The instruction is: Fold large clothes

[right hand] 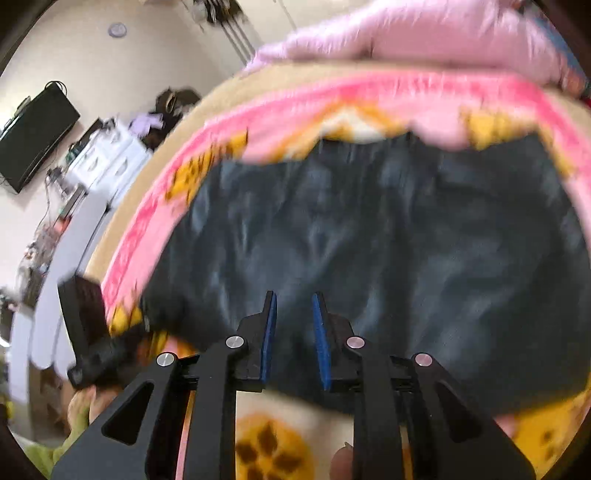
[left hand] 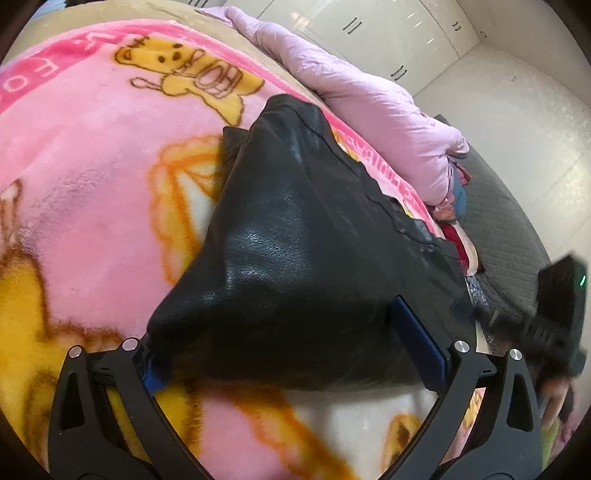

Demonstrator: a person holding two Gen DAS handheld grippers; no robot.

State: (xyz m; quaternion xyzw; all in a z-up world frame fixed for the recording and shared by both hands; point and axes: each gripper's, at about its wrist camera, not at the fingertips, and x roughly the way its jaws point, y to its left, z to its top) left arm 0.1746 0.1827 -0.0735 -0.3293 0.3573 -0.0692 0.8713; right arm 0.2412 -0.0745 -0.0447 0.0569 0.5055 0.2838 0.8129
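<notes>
A black leather garment [left hand: 295, 221] lies on a pink cartoon-print blanket [left hand: 92, 166]. My left gripper [left hand: 273, 321] stands wide open astride the garment's near edge; the leather drapes over the left pad and lies against the base of the right pad [left hand: 417, 332]. The right wrist view is blurred. There the same black garment [right hand: 369, 221] spreads over the blanket [right hand: 155, 229], and my right gripper [right hand: 293, 295] hovers over its near edge. A narrow gap shows between its pads, with nothing in it. Each gripper shows at the other view's edge: the right gripper [left hand: 554, 314], the left gripper [right hand: 85, 332].
A lilac quilted cover [left hand: 351, 85] is bunched along the blanket's far side, with other clothes beside it. A grey mat [left hand: 498, 229] lies to the right. White wardrobe doors [left hand: 388, 33] stand behind. A dark screen [right hand: 33, 136] and white drawers [right hand: 110, 155] are at the left.
</notes>
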